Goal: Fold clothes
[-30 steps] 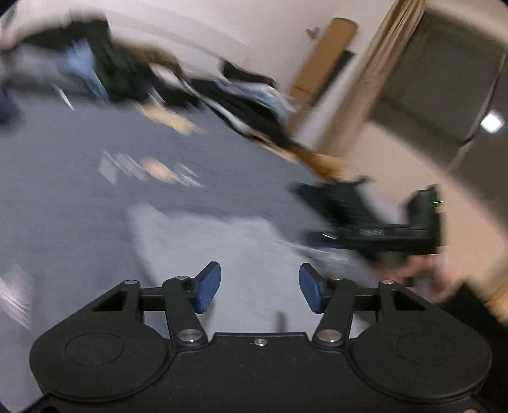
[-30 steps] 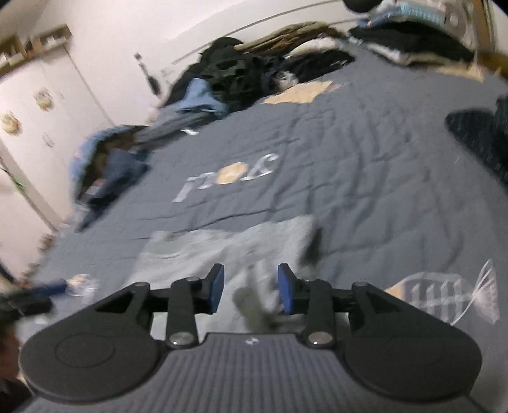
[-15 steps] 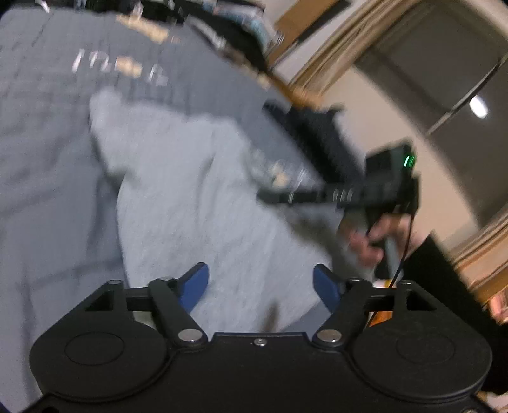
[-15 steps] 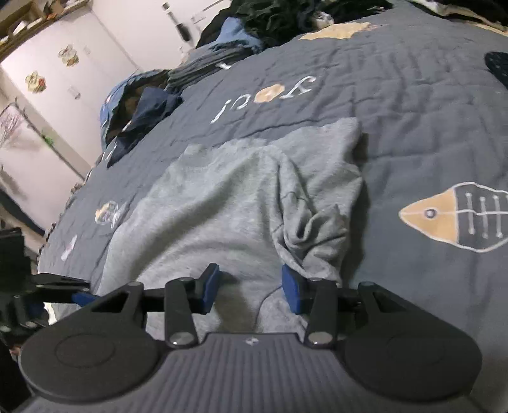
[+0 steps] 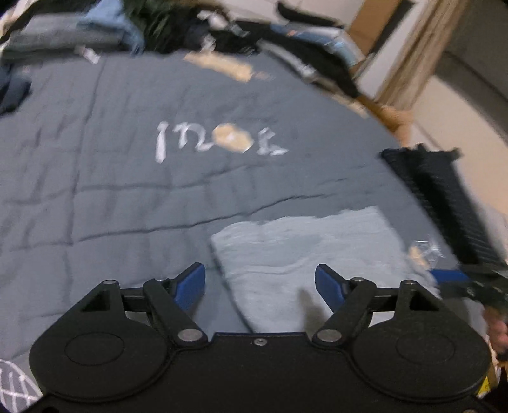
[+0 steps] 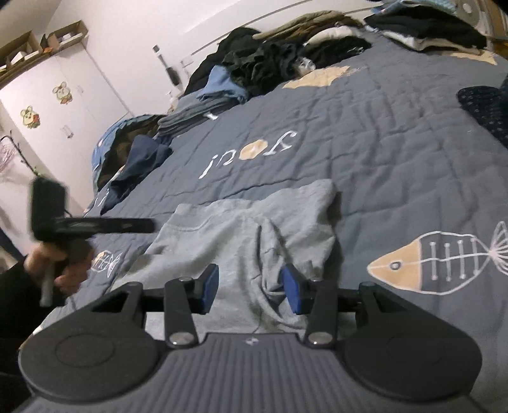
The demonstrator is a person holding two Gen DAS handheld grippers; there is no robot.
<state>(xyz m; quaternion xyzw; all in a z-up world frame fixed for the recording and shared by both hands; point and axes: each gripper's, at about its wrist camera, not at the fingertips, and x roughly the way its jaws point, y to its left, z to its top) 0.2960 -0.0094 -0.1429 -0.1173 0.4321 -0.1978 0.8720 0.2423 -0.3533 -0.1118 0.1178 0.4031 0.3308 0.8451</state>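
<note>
A grey garment (image 6: pixel 241 228) lies crumpled on the dark blue quilt (image 6: pixel 381 159), with a raised fold running down its middle. My right gripper (image 6: pixel 250 287) hovers low over its near part. It is open, the fold lies between the blue pads, and they do not press on it. My left gripper (image 5: pixel 260 282) is open wide above the garment's left edge (image 5: pixel 222 254), with nothing between its fingers. In the right wrist view the left gripper (image 6: pixel 149 225) is held by a hand (image 6: pixel 63 263) just left of the garment. The right gripper (image 5: pixel 451 276) shows at the right edge of the left wrist view.
Heaps of dark and blue clothes (image 6: pixel 254 66) line the far side of the bed. Folded stacks (image 6: pixel 422 28) sit at the far right corner. A navy garment (image 6: pixel 139 159) lies at the left edge. A white wardrobe (image 6: pixel 63 95) stands beyond the bed, and a curtain (image 5: pixel 409 57) hangs to the right.
My left gripper has swung from over the garment to its left edge and its jaws have widened. My right gripper has lowered over the garment and now stays still.
</note>
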